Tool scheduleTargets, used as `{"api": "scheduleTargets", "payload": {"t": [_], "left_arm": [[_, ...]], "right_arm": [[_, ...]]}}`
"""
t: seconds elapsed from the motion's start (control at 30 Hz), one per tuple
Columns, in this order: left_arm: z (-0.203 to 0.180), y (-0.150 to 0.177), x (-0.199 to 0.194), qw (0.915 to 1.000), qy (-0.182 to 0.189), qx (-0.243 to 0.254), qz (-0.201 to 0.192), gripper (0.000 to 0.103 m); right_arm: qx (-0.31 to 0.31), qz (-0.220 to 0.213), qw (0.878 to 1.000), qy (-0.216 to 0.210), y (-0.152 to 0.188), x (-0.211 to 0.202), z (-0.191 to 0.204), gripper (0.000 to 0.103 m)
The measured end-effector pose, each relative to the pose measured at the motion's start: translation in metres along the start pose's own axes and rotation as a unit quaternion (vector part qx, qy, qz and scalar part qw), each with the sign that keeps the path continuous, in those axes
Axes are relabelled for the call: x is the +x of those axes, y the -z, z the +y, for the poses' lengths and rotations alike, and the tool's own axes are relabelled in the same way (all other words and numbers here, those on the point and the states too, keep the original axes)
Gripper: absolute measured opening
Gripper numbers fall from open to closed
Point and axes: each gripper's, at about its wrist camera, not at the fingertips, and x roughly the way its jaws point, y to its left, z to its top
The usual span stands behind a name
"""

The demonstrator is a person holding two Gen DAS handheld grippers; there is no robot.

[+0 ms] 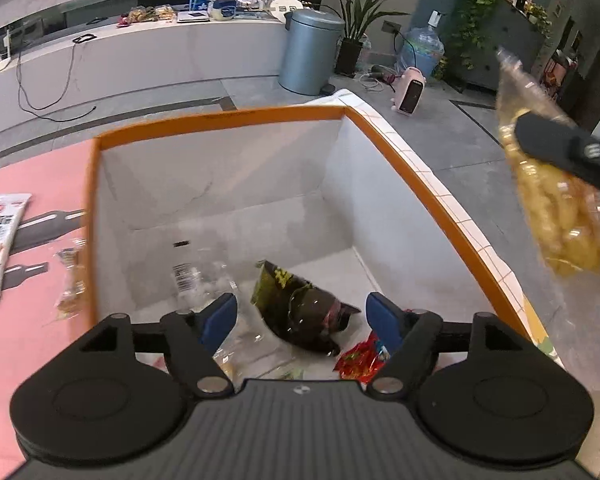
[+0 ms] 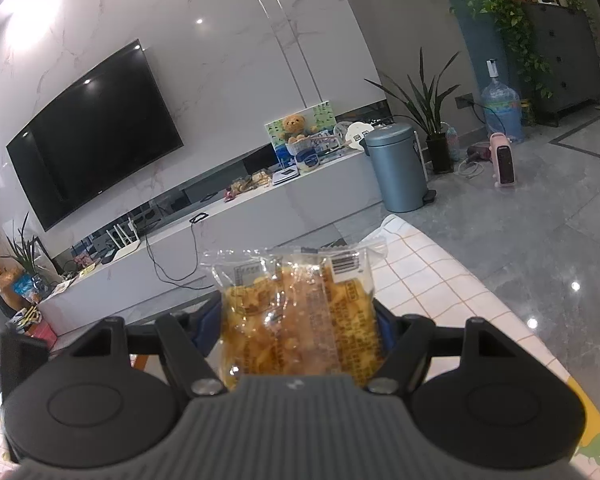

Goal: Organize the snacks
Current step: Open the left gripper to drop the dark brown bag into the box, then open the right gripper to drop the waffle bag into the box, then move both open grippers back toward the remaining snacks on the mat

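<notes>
A white box with an orange rim [image 1: 400,148] stands on the table and holds several snack packets: a dark green one [image 1: 300,308], a red one [image 1: 360,362] and a clear one [image 1: 196,280]. My left gripper [image 1: 301,314] is open and empty above the box's inside. My right gripper [image 2: 300,320] is shut on a clear bag of yellow snacks [image 2: 296,312], held in the air. The same bag [image 1: 556,216] shows at the right of the left wrist view, beyond the box's right rim.
A pink mat [image 1: 32,248] left of the box holds a white stick packet [image 1: 0,240] and a small clear packet [image 1: 72,280]. A white checked tablecloth [image 2: 440,288] covers the table. A grey bin [image 1: 310,52] and a pink heater [image 1: 410,90] stand on the floor beyond.
</notes>
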Motion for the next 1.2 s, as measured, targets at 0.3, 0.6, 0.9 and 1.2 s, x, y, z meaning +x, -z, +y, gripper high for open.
{"api": "scheduleTargets", "payload": {"t": [0.3, 0.6, 0.9, 1.2], "left_arm": [[0.040, 0.003, -0.079, 0.9969, 0.011, -0.035, -0.069, 0.089], [0.087, 0.009, -0.110, 0.9911, 0.008, -0.105, -0.082, 0.090], [0.113, 0.020, -0.101, 0.9917, 0.011, -0.113, -0.060, 0.090], [0.114, 0.027, -0.108, 0.9909, 0.009, -0.119, -0.062, 0.090]], "right_arm": [[-0.086, 0.092, 0.991, -0.032, 0.012, 0.057, 0.039, 0.070], [-0.123, 0.176, 0.976, 0.030, 0.023, 0.131, 0.061, 0.070], [-0.127, 0.167, 0.977, 0.042, 0.016, 0.155, 0.060, 0.099], [-0.099, 0.123, 0.987, 0.025, -0.006, 0.127, 0.062, 0.100]]}}
